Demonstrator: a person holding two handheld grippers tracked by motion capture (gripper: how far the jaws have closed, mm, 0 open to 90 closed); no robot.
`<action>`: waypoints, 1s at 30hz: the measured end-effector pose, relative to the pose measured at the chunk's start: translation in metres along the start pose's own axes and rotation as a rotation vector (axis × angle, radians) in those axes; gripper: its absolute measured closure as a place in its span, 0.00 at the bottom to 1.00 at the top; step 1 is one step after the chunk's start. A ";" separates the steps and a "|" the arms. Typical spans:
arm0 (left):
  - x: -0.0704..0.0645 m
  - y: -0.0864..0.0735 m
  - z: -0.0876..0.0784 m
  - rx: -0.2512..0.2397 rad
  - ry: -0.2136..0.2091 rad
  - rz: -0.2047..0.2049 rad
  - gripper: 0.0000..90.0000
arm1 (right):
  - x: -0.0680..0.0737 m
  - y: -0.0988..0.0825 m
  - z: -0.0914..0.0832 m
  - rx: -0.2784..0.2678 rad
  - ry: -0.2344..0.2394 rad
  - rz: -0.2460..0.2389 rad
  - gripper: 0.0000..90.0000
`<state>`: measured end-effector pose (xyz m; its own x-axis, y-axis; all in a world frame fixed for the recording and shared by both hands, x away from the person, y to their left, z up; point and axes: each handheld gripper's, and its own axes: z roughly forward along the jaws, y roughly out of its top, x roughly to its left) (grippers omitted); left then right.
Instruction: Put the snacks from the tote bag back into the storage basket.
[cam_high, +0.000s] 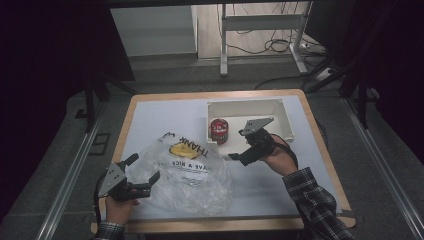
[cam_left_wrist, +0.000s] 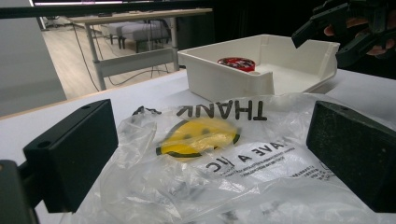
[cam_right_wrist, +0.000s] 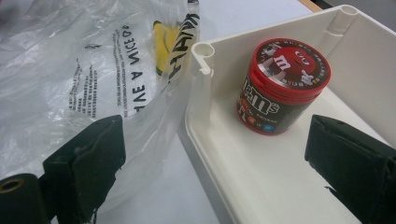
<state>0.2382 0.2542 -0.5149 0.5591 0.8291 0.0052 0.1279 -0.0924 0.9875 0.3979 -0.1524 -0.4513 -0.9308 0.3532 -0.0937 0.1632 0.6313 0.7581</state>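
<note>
A crumpled clear plastic bag (cam_high: 192, 177) with a yellow smiley and black print lies on the white table top, centre-left. My left gripper (cam_high: 144, 170) stands open at the bag's left edge, and in the left gripper view the bag (cam_left_wrist: 210, 177) spreads between and under its jaws without being pinched. A red M&M's can (cam_high: 218, 130) stands upright in the left end of a white tray (cam_high: 245, 102). My right gripper (cam_high: 240, 146) hovers open at the tray's front left corner. In the right gripper view the can (cam_right_wrist: 280, 84) sits ahead, and the tray wall (cam_right_wrist: 201, 116) runs between the jaws.
The tray (cam_left_wrist: 224, 79) holds just the can (cam_left_wrist: 236, 63). The right gripper (cam_left_wrist: 345, 28) shows above the tray's far side in the left gripper view. A wooden rim (cam_high: 320, 145) borders the table top. A desk frame (cam_high: 260, 22) and cables stand on the floor beyond.
</note>
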 end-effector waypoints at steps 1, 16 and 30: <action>0.000 0.000 0.000 0.000 0.000 0.000 0.02 | 0.001 0.000 -0.001 -0.002 -0.001 0.000 0.06; 0.000 0.000 0.000 0.000 -0.001 0.001 0.02 | 0.005 -0.010 -0.010 -0.023 -0.010 0.034 0.06; -0.001 0.000 0.001 0.002 -0.002 0.005 0.02 | 0.004 -0.026 -0.020 -0.058 -0.019 0.094 0.05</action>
<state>0.2383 0.2532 -0.5149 0.5617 0.8273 0.0099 0.1268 -0.0979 0.9871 0.3839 -0.1811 -0.4581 -0.9057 0.4227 -0.0323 0.2299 0.5539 0.8002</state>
